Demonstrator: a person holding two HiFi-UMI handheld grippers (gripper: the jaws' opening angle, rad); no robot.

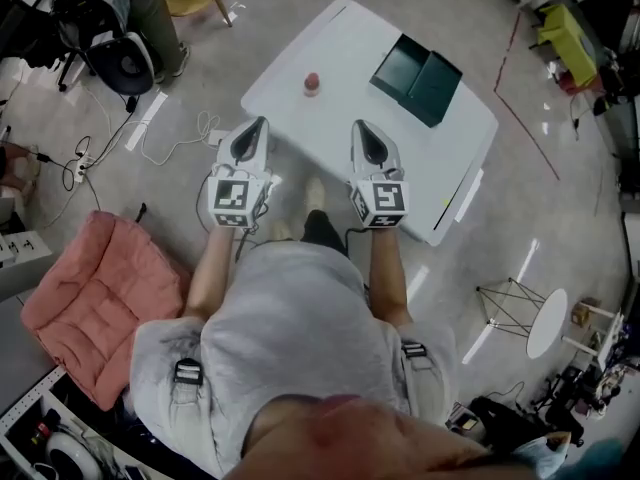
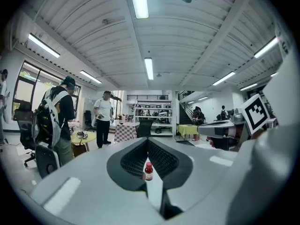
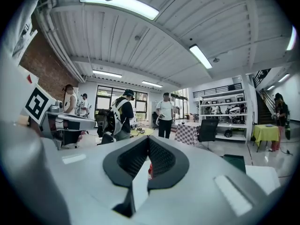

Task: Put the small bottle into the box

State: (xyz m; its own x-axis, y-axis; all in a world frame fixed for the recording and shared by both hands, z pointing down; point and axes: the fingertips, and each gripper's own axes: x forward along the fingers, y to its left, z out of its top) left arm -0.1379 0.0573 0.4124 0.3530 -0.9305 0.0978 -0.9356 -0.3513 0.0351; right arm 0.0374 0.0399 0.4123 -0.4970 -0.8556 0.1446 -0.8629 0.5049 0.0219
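The small bottle (image 1: 312, 83) with a red body stands upright on the white table (image 1: 330, 38), left of the dark green box (image 1: 417, 78), which lies open and flat. Both grippers hover at the table's near edge, apart from the bottle. My left gripper (image 1: 261, 123) is shut and empty; in the left gripper view the bottle (image 2: 148, 171) shows beyond the closed jaws (image 2: 147, 140). The right gripper (image 1: 361, 126) is shut too, with nothing in it. In the right gripper view a red sliver of the bottle (image 3: 149, 170) peeks past the jaws (image 3: 148, 139), and the box (image 3: 234, 161) lies to the right.
A pink cushion (image 1: 95, 293) lies on the floor at the left, with cables and a power strip (image 1: 80, 168) nearby. A fan (image 1: 125, 63) stands at the upper left, a small round stool (image 1: 545, 323) at the right. Several people stand in the room beyond the table.
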